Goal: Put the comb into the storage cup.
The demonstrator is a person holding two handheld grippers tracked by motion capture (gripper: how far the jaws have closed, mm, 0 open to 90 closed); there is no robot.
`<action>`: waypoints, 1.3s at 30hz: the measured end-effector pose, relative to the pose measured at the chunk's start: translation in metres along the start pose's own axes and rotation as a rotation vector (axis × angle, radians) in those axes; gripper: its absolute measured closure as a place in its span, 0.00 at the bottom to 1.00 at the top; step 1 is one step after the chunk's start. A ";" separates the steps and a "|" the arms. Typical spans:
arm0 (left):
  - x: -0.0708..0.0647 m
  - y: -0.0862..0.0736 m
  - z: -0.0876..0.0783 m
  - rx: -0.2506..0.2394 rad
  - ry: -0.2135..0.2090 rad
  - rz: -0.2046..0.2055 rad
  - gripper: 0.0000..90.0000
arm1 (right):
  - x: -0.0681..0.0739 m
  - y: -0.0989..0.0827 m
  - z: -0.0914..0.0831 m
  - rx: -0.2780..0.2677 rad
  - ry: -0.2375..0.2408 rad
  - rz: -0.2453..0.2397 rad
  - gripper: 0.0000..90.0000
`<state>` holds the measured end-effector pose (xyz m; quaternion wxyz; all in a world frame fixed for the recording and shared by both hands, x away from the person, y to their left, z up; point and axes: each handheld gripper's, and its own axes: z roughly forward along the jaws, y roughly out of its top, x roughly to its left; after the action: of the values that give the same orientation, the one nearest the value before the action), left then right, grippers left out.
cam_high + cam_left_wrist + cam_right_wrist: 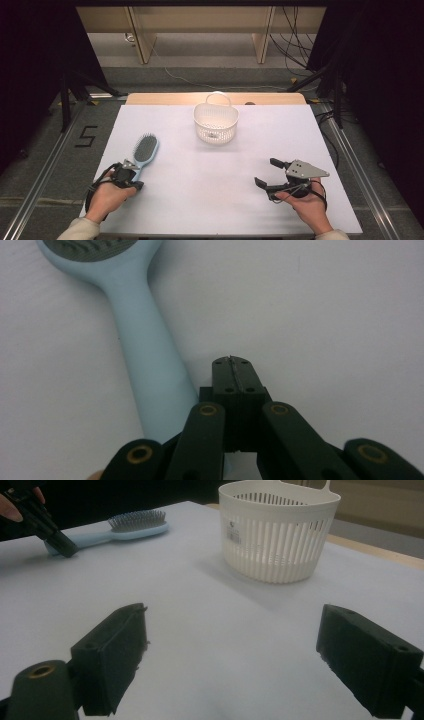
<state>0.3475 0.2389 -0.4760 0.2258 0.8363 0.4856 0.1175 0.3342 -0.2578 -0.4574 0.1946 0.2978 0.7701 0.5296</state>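
Observation:
A light blue hairbrush lies on the white table at the left, bristles up, its handle pointing toward the person. My left gripper is shut with nothing between its jaws. Its tips rest by the table just right of the handle's end, beside it and not around it. The right gripper view also shows that left gripper at the handle's end of the hairbrush. My right gripper hovers at the near right, jaws wide open and empty, facing a white slotted basket.
The white basket with a loop handle stands at the far middle of the table. A wooden strip runs along the table's far edge. Cables and dark stands lie on the floor beyond.

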 end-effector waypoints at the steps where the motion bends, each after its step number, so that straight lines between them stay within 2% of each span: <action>1: 0.001 0.000 -0.001 0.002 0.004 -0.005 1.00 | 0.000 0.000 0.000 0.000 0.000 0.000 0.15; 9: 0.010 -0.003 -0.003 0.014 0.039 -0.010 1.00 | 0.000 0.000 0.000 0.000 0.003 0.001 0.15; 17: 0.014 -0.006 -0.004 -0.001 0.023 -0.014 0.99 | 0.000 0.000 0.000 -0.002 0.002 0.001 0.15; 19: 0.014 -0.007 -0.004 -0.015 0.009 0.002 0.96 | 0.000 0.000 0.000 -0.003 0.004 0.001 0.15; 23: 0.013 -0.007 -0.006 -0.039 -0.005 0.007 0.90 | 0.000 0.000 -0.001 -0.004 0.005 0.001 0.15; 25: 0.013 -0.007 -0.010 -0.085 -0.009 0.015 0.87 | 0.000 0.000 0.000 -0.003 0.005 0.002 0.15; 26: 0.013 -0.007 -0.010 -0.085 -0.009 0.015 0.85 | 0.000 0.000 0.000 -0.003 0.005 0.002 0.15; 28: 0.012 -0.006 -0.013 -0.132 -0.014 0.022 0.82 | 0.000 0.000 -0.001 -0.006 0.004 0.001 0.15; 29: 0.011 -0.006 -0.016 -0.187 -0.027 0.016 0.77 | 0.000 0.000 -0.001 -0.011 0.002 0.002 0.15; 30: 0.011 -0.006 -0.016 -0.187 -0.027 0.016 0.73 | 0.000 0.000 -0.001 -0.011 0.002 0.002 0.15; 31: 0.012 -0.006 -0.018 -0.255 -0.038 0.002 0.69 | 0.000 0.000 -0.001 -0.010 0.002 0.004 0.15; 32: 0.012 -0.006 -0.018 -0.255 -0.038 0.002 0.65 | 0.000 0.000 -0.001 -0.010 0.002 0.004 0.15; 33: 0.013 -0.006 -0.019 -0.316 -0.047 -0.002 0.59 | 0.000 0.000 -0.001 -0.009 0.002 0.003 0.15; 34: 0.013 -0.006 -0.019 -0.316 -0.047 -0.002 0.56 | 0.000 0.000 -0.001 -0.009 0.002 0.003 0.15; 35: 0.014 -0.006 -0.020 -0.345 -0.050 -0.003 0.51 | 0.000 0.000 -0.001 -0.010 0.005 0.002 0.15; 37: 0.013 -0.005 -0.022 -0.363 -0.047 0.010 0.44 | 0.000 0.000 -0.001 -0.010 0.004 0.003 0.15; 39: 0.012 -0.005 -0.022 -0.380 -0.050 0.007 0.36 | 0.000 0.000 -0.001 -0.011 0.004 0.004 0.15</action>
<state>0.3404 0.2576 -0.4594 0.3911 0.7831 0.4459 0.1869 0.3337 -0.2582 -0.4571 0.1936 0.2970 0.7671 0.5346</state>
